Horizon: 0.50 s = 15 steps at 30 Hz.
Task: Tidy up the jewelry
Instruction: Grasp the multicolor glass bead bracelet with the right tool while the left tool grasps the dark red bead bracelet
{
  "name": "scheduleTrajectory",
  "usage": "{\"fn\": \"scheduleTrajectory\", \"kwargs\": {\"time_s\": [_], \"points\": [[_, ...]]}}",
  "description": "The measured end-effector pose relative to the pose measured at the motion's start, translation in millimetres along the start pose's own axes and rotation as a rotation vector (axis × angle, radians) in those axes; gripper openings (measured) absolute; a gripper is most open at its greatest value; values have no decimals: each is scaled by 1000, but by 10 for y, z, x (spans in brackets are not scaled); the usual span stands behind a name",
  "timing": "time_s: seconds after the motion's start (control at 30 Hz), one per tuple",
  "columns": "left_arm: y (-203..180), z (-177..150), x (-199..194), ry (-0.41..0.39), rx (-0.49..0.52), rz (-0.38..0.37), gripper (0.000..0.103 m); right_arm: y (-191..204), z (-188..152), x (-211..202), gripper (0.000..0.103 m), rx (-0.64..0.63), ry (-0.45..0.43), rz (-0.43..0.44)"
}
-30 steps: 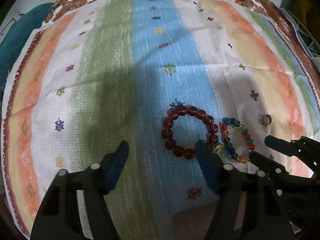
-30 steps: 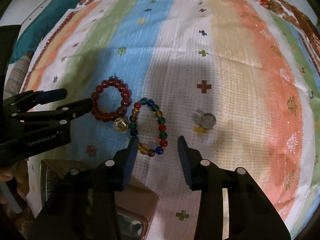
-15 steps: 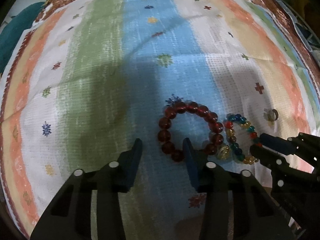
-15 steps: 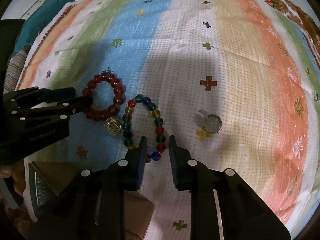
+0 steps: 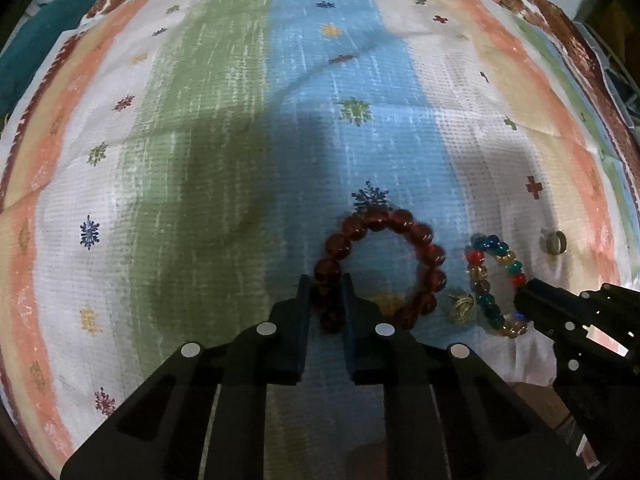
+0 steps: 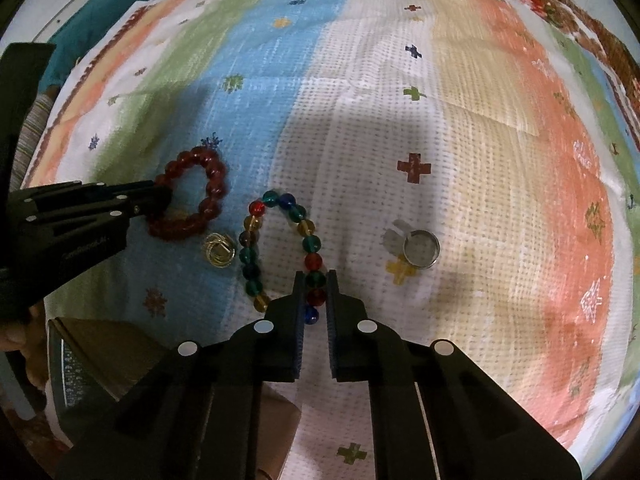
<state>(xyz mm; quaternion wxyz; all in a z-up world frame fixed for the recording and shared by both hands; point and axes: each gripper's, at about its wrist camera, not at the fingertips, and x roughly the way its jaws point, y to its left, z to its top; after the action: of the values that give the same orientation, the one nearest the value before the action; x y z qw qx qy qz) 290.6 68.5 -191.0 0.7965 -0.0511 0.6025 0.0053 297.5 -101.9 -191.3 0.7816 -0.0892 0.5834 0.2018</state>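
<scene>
Cardboard box [image 6: 120,356], seemingly, shows only beside right gripper [image 6: 316,280].

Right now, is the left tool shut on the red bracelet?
Shut: the left tool pinches the red bracelet's near-side beads between its pads.

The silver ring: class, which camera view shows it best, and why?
The right wrist view: the ring lies near the middle, its open hoop clear. In the left wrist view it is small and distorted near the right edge.

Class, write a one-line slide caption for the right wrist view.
Right claw shut on the multicoloured bead bracelet on a striped cloth, with a silver ring lying nearby.
</scene>
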Motion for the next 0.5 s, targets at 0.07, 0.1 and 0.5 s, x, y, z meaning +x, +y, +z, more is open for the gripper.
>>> {"fn": "scheduleTrajectory", "kwargs": {"time_s": [0.07, 0.1, 0.5], "points": [[-3, -1, -18, -2, -1, 8, 13, 8, 7, -17, 10, -7, -3, 0], [-5, -3, -34, -3, 0, 13, 13, -9, -16, -50, 10, -12, -6, 0], [-96, -30, -503, -91, 27, -4, 13, 80, 25, -462, 10, -45, -106, -25]]}}
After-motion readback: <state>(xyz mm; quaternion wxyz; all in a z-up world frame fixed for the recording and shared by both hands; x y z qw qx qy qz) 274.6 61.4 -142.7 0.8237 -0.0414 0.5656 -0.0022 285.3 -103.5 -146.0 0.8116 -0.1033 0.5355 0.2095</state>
